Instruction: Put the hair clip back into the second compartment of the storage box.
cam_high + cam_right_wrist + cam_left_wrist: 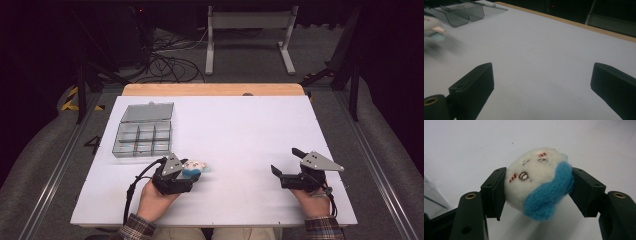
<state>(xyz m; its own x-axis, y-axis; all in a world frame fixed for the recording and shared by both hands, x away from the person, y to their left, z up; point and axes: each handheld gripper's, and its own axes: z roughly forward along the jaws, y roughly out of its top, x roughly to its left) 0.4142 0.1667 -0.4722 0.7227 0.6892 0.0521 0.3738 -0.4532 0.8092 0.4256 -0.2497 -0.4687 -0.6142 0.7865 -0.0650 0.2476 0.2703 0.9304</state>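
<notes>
Since the felt doll (537, 182) looks soft and light, a gentle squeeze across its round middle should do; the left gripper (537, 192) pinches it there just above the desk (240, 130), near the box (142, 131). The right gripper (541, 82) rests well apart, jaws spread, empty.

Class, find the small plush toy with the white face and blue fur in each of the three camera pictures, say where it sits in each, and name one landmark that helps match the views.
High view: the plush toy sits low and left of centre, clamped in the left gripper.
Left gripper view: centre of the picture, pressed between both jaws.
Right gripper view: far left edge, blurred.
Shared landmark: the clear compartment box, plus the white table.
</notes>
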